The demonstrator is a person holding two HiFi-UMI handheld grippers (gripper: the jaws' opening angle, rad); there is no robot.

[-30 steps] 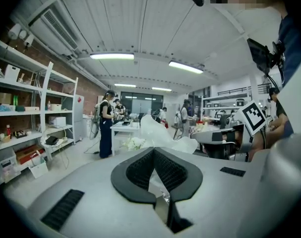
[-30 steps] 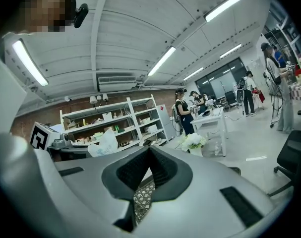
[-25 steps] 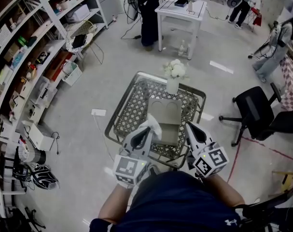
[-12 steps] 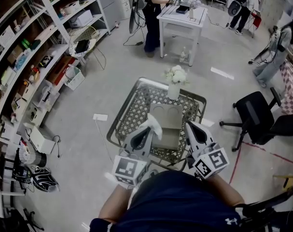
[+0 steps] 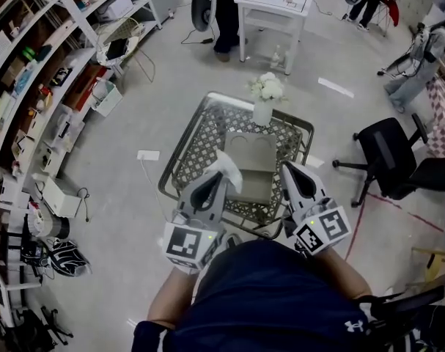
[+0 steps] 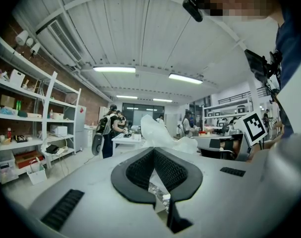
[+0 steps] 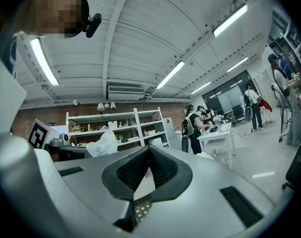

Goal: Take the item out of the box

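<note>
Head view: left gripper (image 5: 219, 178) is sitting lower centre, jaws pinching a white bag (image 5: 228, 166). The bag is sticking up past the tips and overlapping the left edge of the box (image 5: 253, 169) in frame. Right gripper (image 5: 289, 170) is hovering just right of the box, jaws pressed together, carrying nothing. The box is lying mid-frame on the lattice table (image 5: 200, 151). A vase (image 5: 262, 113) with flowers (image 5: 267, 86) is standing at the table edge above the box.

Left gripper view: left gripper (image 6: 153, 150) jaws are clamping the bag (image 6: 160, 135). Crumpled white film is bulging out beyond the tips at centre, and more is showing in the gap lower down.

Right gripper view: right gripper (image 7: 149, 148) jaws are meeting at centre with nothing between them, lattice showing through the gap below. The bag (image 7: 103, 144) is showing left of centre, against the shelves (image 7: 125, 125).
</note>
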